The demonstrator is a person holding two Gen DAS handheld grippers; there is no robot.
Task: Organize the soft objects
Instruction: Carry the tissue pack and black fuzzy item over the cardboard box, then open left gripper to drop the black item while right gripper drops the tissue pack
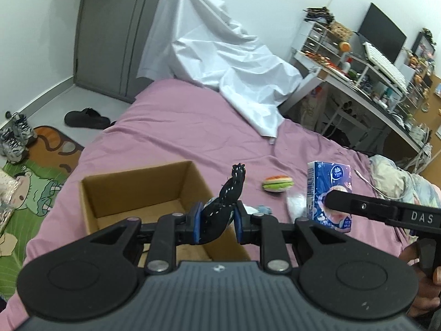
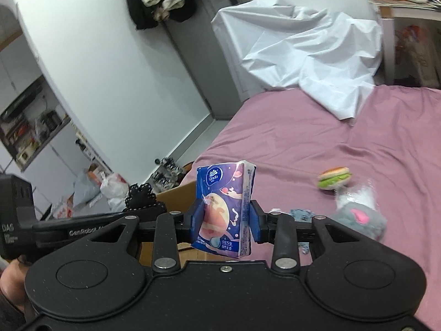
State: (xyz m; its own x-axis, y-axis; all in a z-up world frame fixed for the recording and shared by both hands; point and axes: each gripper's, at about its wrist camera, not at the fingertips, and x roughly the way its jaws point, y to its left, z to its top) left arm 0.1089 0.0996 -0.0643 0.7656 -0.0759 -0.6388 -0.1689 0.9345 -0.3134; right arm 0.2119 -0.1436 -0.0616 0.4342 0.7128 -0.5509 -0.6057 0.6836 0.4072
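My left gripper (image 1: 216, 224) is shut on a black fabric piece with white stitching (image 1: 228, 195), which sticks up above the right wall of an open cardboard box (image 1: 115, 184) on the pink bed. My right gripper (image 2: 226, 224) is shut on a blue tissue pack (image 2: 224, 207), held upright in the air; the same tissue pack (image 1: 328, 193) shows to the right in the left wrist view. A burger-shaped soft toy (image 1: 277, 184) lies on the sheet beyond them, also the burger toy (image 2: 335, 178) in the right view. A grey plush with a pink patch (image 2: 358, 219) lies right of the right gripper.
A crumpled white sheet (image 1: 220, 55) covers the bed's far end. A cluttered desk (image 1: 358, 77) with a monitor stands at right. Shoes (image 1: 16, 138) and slippers (image 1: 86, 118) lie on the floor left of the bed. A small pale blue item (image 2: 301, 213) rests near the plush.
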